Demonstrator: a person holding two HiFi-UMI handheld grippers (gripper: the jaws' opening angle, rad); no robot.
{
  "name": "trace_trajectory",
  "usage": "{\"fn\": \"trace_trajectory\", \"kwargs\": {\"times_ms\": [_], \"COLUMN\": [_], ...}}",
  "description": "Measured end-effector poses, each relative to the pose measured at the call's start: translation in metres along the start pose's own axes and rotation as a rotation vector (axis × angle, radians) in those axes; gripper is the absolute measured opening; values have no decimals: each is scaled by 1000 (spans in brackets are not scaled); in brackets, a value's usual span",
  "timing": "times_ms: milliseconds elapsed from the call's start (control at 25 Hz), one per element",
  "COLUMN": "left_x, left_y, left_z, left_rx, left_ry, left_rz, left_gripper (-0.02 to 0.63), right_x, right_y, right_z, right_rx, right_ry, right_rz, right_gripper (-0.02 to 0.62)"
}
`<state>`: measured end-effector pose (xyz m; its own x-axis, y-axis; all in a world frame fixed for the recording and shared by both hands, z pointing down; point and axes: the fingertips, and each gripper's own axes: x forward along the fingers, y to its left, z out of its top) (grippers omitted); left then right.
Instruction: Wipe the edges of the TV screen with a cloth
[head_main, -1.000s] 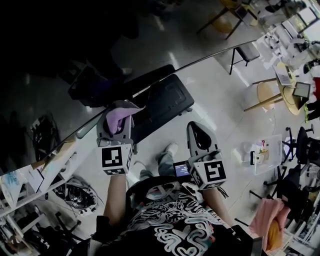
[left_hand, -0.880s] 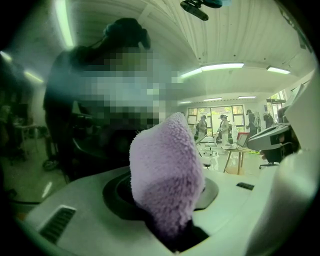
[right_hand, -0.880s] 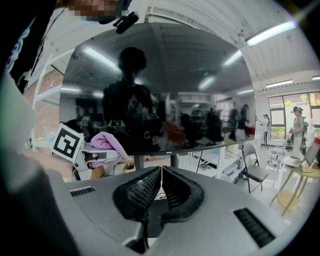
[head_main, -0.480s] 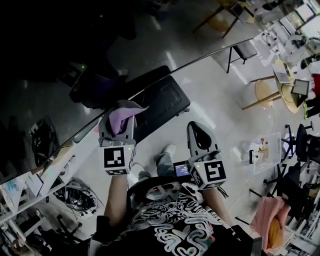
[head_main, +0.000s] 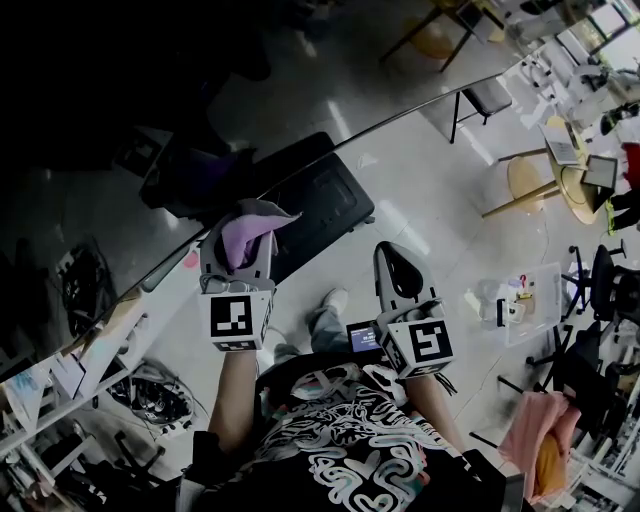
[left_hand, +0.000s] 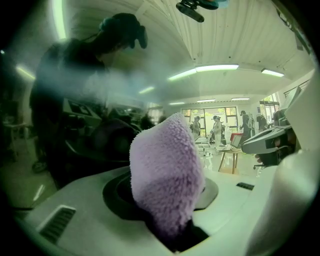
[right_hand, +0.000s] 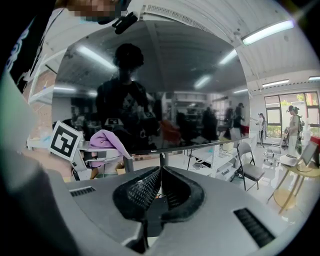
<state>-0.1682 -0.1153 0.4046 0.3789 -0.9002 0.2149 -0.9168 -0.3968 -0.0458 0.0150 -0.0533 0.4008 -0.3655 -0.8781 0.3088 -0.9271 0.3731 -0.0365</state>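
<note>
The TV screen (head_main: 150, 90) fills the upper left of the head view as a dark glossy panel, its lower edge (head_main: 400, 115) running diagonally. My left gripper (head_main: 243, 222) is shut on a purple fluffy cloth (head_main: 245, 238), and the cloth presses against that lower edge. In the left gripper view the cloth (left_hand: 165, 180) bulges out of the jaws in front of the dark screen (left_hand: 75, 100). My right gripper (head_main: 395, 255) hangs a little to the right, shut with nothing in it. In the right gripper view its ribbed jaws meet (right_hand: 161, 175) facing the screen (right_hand: 165, 90), with the cloth (right_hand: 107, 142) at the left.
A black flat base (head_main: 320, 205) lies on the floor under the screen. A folding chair (head_main: 487, 100) and round wooden tables (head_main: 530, 185) stand to the right. A clear box (head_main: 525, 305) sits on the floor. Cluttered shelves (head_main: 90, 350) run along the lower left.
My left gripper and the cloth have slid slightly to the right along the screen's lower edge. The right gripper has stayed where it was.
</note>
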Motion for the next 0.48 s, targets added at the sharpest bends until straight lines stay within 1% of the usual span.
{"fn": "trace_trajectory", "kwargs": {"times_ms": [240, 360, 480], "left_x": [36, 39, 36], "left_y": [-28, -30, -30], "left_z": [8, 15, 18], "left_rx": [-5, -26, -31], "left_ry": [-11, -43, -49], "left_rz": [-18, -21, -29], "left_gripper": [169, 170, 170], "right_x": [10, 12, 10], "right_y": [-38, -37, -33], "right_z": [3, 4, 6], "right_rx": [20, 21, 18], "right_ry": [7, 6, 5], "right_rz": [1, 1, 1], "right_gripper": [29, 29, 29]}}
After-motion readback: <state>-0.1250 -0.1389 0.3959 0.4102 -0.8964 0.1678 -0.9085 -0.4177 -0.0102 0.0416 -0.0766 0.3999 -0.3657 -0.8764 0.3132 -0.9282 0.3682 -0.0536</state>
